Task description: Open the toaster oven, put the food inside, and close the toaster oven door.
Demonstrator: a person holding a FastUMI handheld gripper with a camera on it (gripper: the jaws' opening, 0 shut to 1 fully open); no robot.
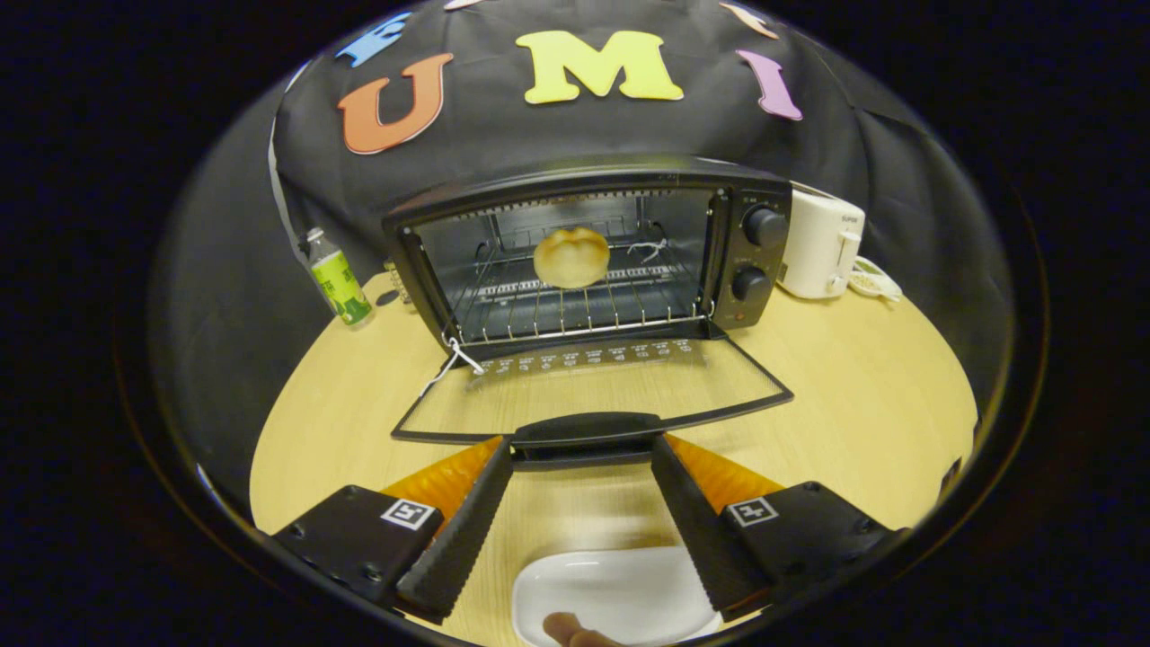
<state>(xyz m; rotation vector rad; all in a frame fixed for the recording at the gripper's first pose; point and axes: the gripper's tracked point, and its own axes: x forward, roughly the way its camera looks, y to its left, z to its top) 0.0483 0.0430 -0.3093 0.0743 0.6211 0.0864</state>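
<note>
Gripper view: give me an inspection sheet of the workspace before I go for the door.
Surface: wooden table, bare ahead of the oven.
Job's things: toaster oven open, door flat; bread roll on the rack; white plate below the fingers.
Clutter: bottle left of oven; white appliance right.
Grippers: tool open, fingertips at the door handle.
Cables: white cord by the appliance.
Surroundings: black cloth wall.

The near end of the white dish [611, 593], between the claw's fingers, is cut off. A small brown thing [570, 631] on it is cut off too, so I cannot tell what it is. The toaster oven [593, 256] hides part of the white appliance [819, 244] beside it. The words on the bottle [338, 280] are too small to read.
</note>
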